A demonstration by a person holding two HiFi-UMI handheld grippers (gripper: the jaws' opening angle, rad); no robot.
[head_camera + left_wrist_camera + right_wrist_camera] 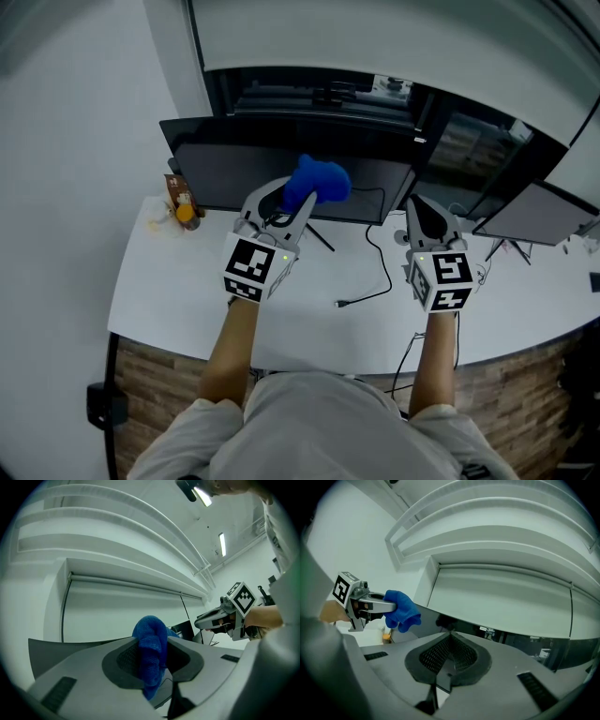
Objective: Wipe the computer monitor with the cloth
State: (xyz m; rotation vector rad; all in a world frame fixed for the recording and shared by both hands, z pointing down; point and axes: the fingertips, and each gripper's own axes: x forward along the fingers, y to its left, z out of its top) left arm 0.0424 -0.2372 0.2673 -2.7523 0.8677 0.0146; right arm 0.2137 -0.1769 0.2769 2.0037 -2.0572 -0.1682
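Nearest us, above the white table (pixel 178 291), we hold both grippers forward. Left gripper (pixel 284 208): jaws clamped on the blue cloth (pixel 317 182), which bunches out past the tips. The cloth sits in front of the dark monitor (pixel 225 178); we cannot tell whether it touches. Right gripper (pixel 422 214): jaws pressed together with nothing between them, near the monitor's right edge. Black cable (pixel 380 272) lies loose on the table. Farther left, a small orange object (pixel 187 216) stands beside the screen.

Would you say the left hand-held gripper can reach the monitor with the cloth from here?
Probably yes: the left hand-held gripper holds the cloth just before the monitor, with nothing between.
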